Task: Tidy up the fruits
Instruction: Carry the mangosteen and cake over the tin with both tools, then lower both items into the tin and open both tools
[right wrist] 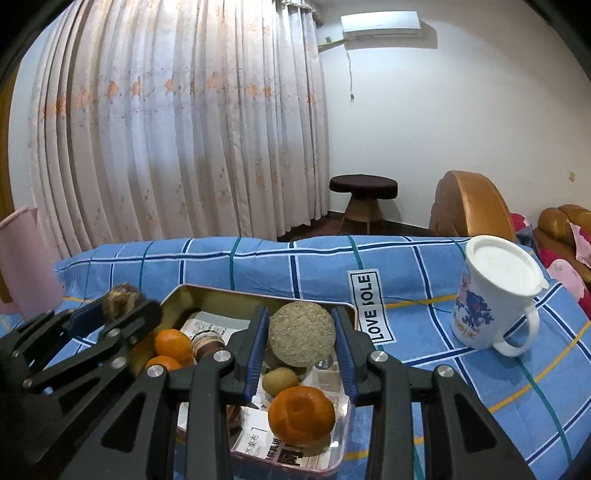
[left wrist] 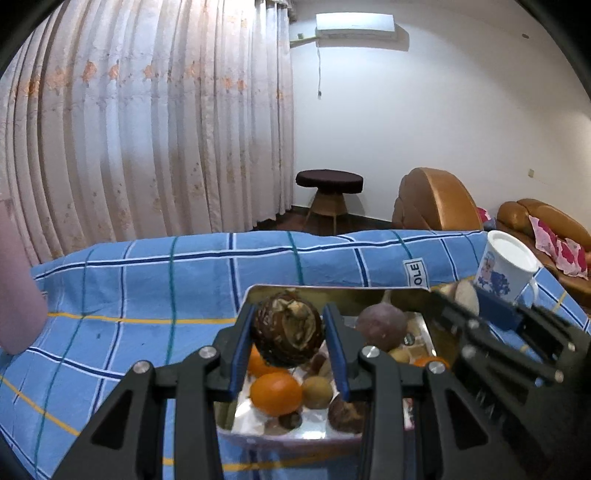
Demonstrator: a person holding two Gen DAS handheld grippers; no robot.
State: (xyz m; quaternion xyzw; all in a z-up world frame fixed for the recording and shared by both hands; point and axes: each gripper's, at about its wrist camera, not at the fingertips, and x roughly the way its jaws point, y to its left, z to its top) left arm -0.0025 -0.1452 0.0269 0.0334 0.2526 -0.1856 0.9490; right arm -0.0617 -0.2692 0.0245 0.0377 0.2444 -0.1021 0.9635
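Left claw (left wrist: 288, 332) grips taro (left wrist: 287, 328); right claw (right wrist: 301, 334) perhaps melon (right wrist: 302, 334).

Blue plaid cloth (left wrist: 147, 280), orange tangerine (right wrist: 301, 415)

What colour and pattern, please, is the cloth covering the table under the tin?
Blue plaid cloth with white, navy, teal and yellow lines, clearest in the right wrist view.

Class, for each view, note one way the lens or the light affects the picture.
Left wrist view: fisheye bends the pale pleated curtain into arcs; dark vignette at corners. Right wrist view: the white wall air conditioner is washed out; the other hand-held gripper at lower left looks blurred.
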